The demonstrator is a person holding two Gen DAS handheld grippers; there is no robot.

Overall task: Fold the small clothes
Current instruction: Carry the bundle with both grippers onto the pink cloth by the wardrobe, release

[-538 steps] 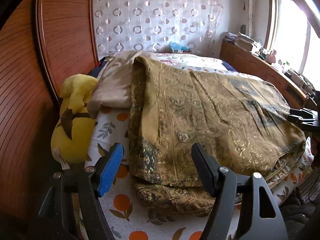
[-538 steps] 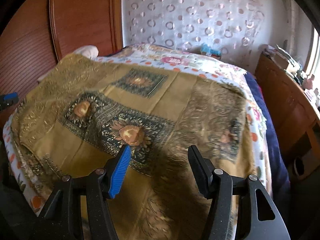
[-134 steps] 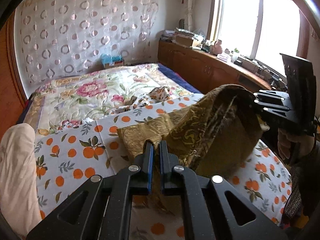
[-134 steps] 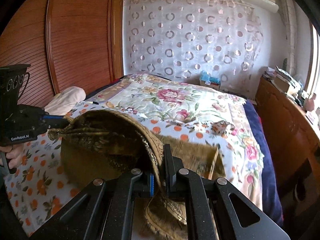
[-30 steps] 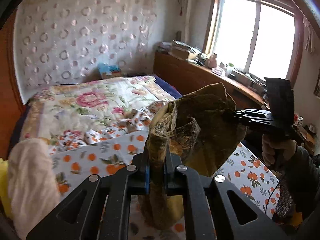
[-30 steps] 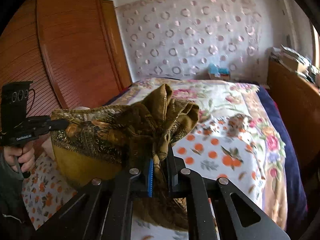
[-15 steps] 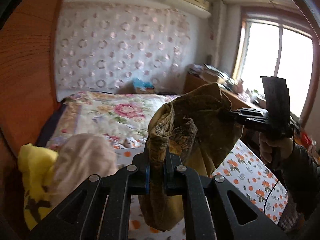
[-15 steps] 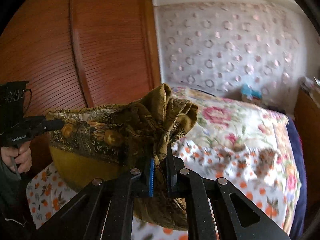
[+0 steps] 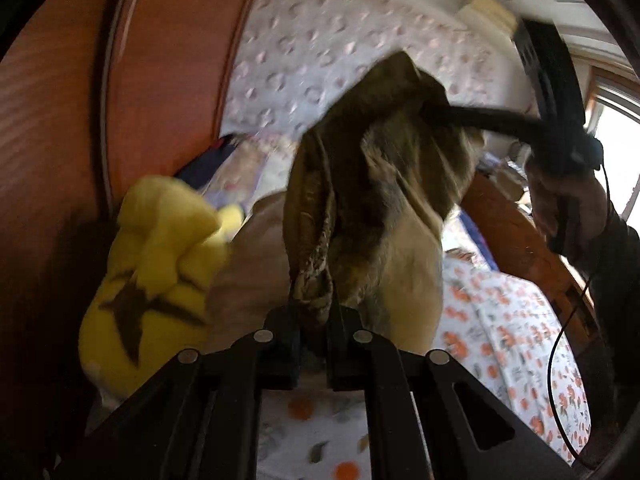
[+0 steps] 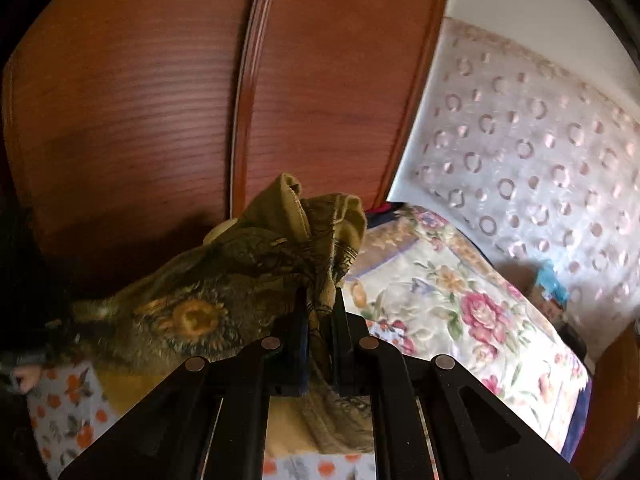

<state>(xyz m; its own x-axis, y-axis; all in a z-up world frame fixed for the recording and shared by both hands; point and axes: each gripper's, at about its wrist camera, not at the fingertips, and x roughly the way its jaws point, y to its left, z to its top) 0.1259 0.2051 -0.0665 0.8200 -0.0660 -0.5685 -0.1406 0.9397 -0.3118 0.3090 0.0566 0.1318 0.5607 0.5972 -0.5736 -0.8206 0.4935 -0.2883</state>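
So both my grippers are clamped down right now. The left gripper (image 9: 314, 320) is pinched tight on a bunched edge of the gold patterned cloth (image 9: 372, 184), and the right gripper (image 10: 318, 316) is squeezed on another gathered bit of the same cloth (image 10: 224, 300). No gap in either pair of jaws beyond the fabric stuffed between them.

Taking the bed (image 9: 500, 340) as the reference: the cloth is up in the air above it, slung between my two grips like a saggy hammock, with its lower belly drooping toward the orange-print sheet (image 10: 68, 396). It's over the end of the bed next to the wooden wardrobe (image 10: 140, 100). Down on that same end there's a yellow plush toy (image 9: 156, 264) with a pale cushion (image 9: 256, 276) right beside it, both under or just beside the hanging cloth. Everything's motion-blurred, so I can't tell if the cloth brushes them.

Progress-wise, I'd guess it's well along: the cloth is already gathered into several layers, not one flat sheet. What's left, as far as I can judge, is laying it down on the bed, squaring the bundle off and letting go. The edges look pretty scrunched, so it may need smoothing.
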